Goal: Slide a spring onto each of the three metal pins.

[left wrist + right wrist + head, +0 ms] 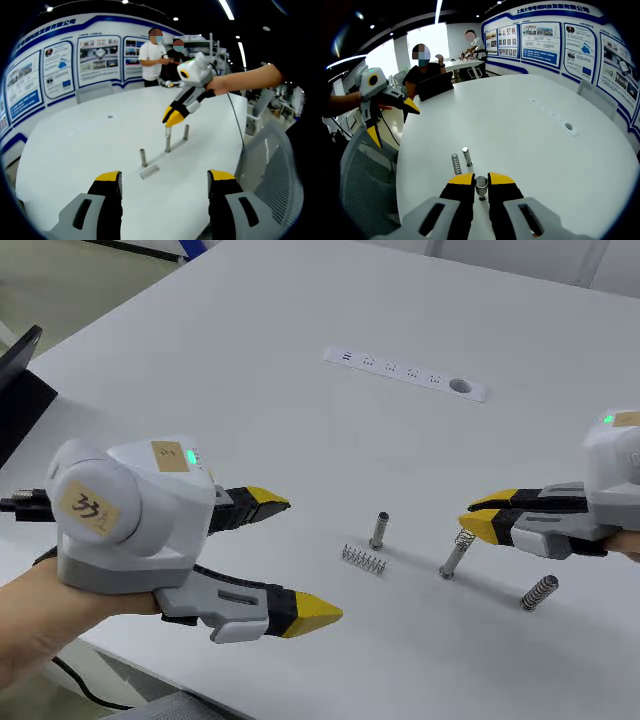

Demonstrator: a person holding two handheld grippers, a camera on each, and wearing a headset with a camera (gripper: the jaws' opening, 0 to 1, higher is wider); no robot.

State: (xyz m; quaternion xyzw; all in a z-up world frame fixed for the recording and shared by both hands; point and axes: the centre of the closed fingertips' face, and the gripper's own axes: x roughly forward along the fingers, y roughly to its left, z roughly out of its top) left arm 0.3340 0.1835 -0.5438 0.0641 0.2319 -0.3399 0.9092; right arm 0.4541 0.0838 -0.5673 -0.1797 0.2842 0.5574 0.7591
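Spring [481,185] between level right gripper [480,177] fingers [463,181]

- We see a large white table [300,300] with a rounded edge, taking up the middle of the room.
- Set into its top is a long white power strip [405,373] with a round opening at one end.
- Behind the table, a curved wall [30,60] carries display boards [100,60] trimmed in blue; we cannot read their text.
- Overhead we make out a dark ceiling with long light strips [226,9] and small round spotlights [49,8].
- A grey mesh chair [280,170] stands at the table's edge.
- A bright window [427,42] glows at the far side.
- Two people [152,55] stand beyond the table; another person [422,70] sits behind a dark laptop [436,86].
- The floor [90,270] looks pale.
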